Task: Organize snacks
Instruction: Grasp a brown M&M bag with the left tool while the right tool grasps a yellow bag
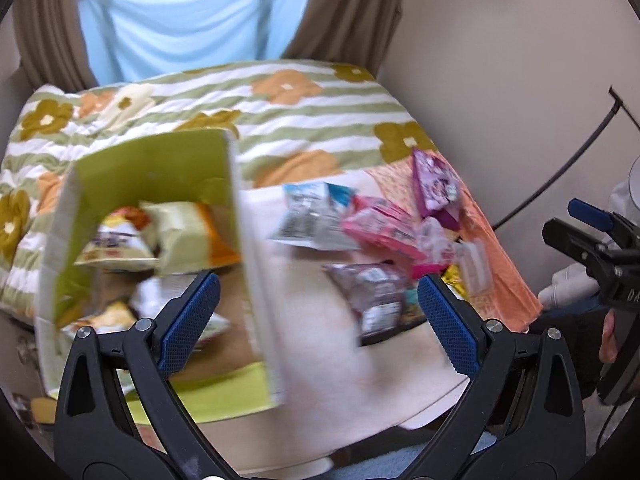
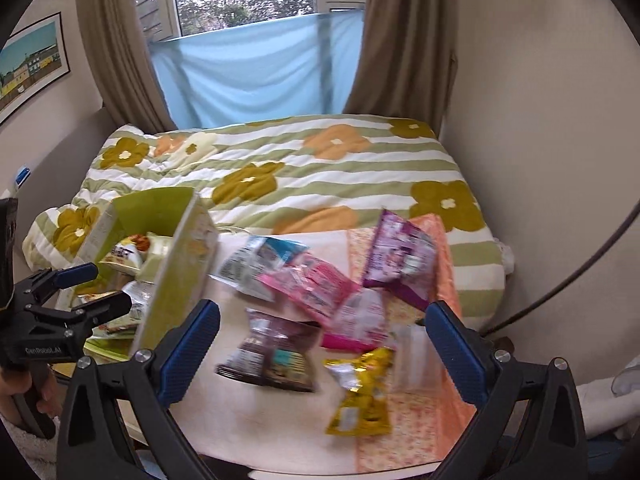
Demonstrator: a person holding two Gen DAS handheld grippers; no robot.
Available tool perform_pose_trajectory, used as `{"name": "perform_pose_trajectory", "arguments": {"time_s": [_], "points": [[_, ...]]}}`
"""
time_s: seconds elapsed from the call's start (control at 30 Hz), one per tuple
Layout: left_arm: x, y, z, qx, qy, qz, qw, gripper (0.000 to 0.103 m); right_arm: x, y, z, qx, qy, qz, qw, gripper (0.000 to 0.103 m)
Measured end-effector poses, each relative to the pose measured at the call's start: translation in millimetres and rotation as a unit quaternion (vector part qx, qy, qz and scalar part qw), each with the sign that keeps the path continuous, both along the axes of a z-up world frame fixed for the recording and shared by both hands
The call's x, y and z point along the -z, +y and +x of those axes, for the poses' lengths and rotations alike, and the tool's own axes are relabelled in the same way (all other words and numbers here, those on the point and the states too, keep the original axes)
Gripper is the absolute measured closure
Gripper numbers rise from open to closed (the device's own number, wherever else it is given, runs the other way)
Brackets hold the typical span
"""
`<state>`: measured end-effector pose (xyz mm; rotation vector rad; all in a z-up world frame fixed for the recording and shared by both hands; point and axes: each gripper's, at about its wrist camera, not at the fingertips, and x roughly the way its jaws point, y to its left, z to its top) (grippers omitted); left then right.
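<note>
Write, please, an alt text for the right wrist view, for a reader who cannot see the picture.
An open right hand-held gripper hangs empty above loose snack packets on a table: a dark packet, a yellow packet, a pink packet and a purple packet. At left, a green box already holds snacks, with the left hand-held gripper beside it and a flowered bed behind.

— What can't you make out?
— Motion blur smears the snack packets; I can't read their print.
— And the green box?
— Its wall hides the lower bags.
</note>
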<state>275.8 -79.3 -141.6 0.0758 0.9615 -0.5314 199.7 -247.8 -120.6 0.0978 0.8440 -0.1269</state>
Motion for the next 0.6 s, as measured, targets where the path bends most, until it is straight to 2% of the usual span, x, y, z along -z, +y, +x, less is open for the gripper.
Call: {"name": "perform_pose_trajectory", "arguments": {"time_s": [0.2,0.33,0.5,0.6], "points": [[34,-56,0,0.003,0.043,0.014,0.999,0.004,45,-44,-12,0.016,0.046,0.031,0.998,0.001],[70,-87,7,-0.004,0.077,0.029,0.9966,0.004,79,-60,-18,0.011,0.077,0.056,0.995,0.001],[111,-107,12,-0.018,0.088,0.055,0.9944,0.004,125,-64,-24,-0.016,0.118,0.055,0.991,0.001],[122,-111,13,-0.028,0.083,0.07,0.9936,0.004,148,-66,-30,-0.018,0.123,0.075,0.989,0.001]]}}
